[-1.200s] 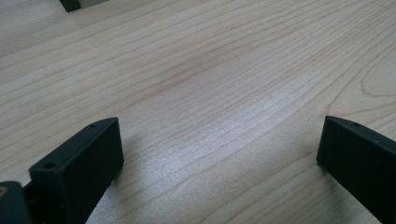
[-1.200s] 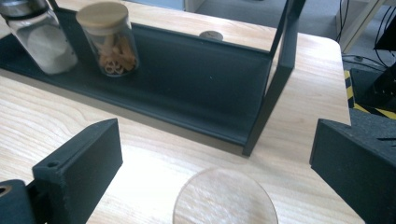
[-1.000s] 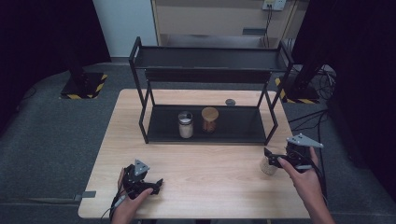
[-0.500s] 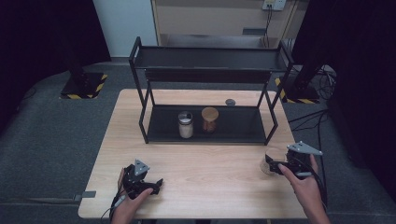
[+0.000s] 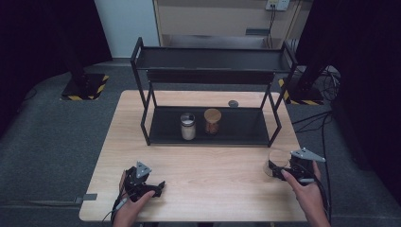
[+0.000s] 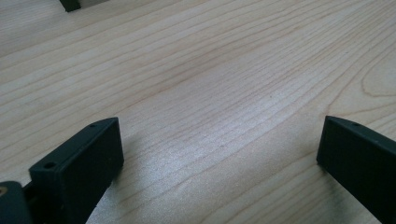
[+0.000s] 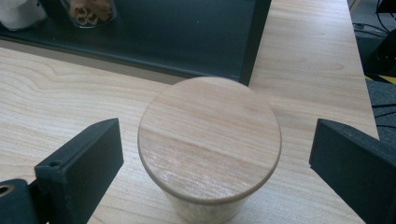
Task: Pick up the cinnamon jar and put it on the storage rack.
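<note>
the right gripper is held low by the right hand near the table's right edge, jaws spread wide around the wooden-lidded jar without touching it, while the left gripper is rested open on the wood.

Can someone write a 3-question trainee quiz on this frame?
1. True or false: the right hand-held gripper is shut on the wooden-lidded jar.
2. How many jars stand on the rack's lower shelf?
3. What lies between the left hand-held gripper jaws? A) a jar B) bare table C) a lid

Key: 1. False, its jaws stand open on either side of the jar. 2. Two. 3. B.
</note>
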Available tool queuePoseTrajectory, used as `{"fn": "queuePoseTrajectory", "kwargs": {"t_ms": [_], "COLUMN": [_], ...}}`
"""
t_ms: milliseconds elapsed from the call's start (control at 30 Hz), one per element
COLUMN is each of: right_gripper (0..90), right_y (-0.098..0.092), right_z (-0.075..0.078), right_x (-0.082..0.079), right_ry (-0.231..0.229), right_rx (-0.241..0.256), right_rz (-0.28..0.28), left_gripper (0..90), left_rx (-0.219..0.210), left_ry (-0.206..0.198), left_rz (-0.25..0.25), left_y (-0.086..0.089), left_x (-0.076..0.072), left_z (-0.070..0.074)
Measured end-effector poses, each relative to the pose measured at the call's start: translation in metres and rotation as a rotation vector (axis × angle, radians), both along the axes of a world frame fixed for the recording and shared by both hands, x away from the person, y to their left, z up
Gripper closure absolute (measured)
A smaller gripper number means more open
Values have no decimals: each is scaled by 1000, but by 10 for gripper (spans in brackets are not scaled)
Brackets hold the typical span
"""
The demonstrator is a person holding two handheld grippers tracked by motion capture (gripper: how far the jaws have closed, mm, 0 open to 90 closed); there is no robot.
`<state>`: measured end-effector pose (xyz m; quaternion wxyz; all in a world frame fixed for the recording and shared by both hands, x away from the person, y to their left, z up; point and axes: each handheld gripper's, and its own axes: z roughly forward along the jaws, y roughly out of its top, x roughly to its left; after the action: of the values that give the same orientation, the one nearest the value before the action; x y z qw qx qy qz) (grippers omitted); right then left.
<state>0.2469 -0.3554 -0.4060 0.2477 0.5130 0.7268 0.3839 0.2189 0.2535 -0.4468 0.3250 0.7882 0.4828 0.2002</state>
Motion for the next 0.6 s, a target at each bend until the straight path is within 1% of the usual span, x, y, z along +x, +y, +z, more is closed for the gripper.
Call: {"fn": "queuePoseTrajectory", "kwargs": {"t_ms": [300,600], "right_gripper": [28,30], "right_y": [-1,-3], "right_z": [-11,-20], "right_x": [-4,-5], "right_ry": [14,21], "right_rx": [18,21], "right_rz": [-3,-9], "left_gripper": [0,0], "left_rx": [0,0], "left_ry": [0,0], "left_rz": [0,1], "left_y": [0,0], "left_x": [0,0], "left_z": [0,0]}}
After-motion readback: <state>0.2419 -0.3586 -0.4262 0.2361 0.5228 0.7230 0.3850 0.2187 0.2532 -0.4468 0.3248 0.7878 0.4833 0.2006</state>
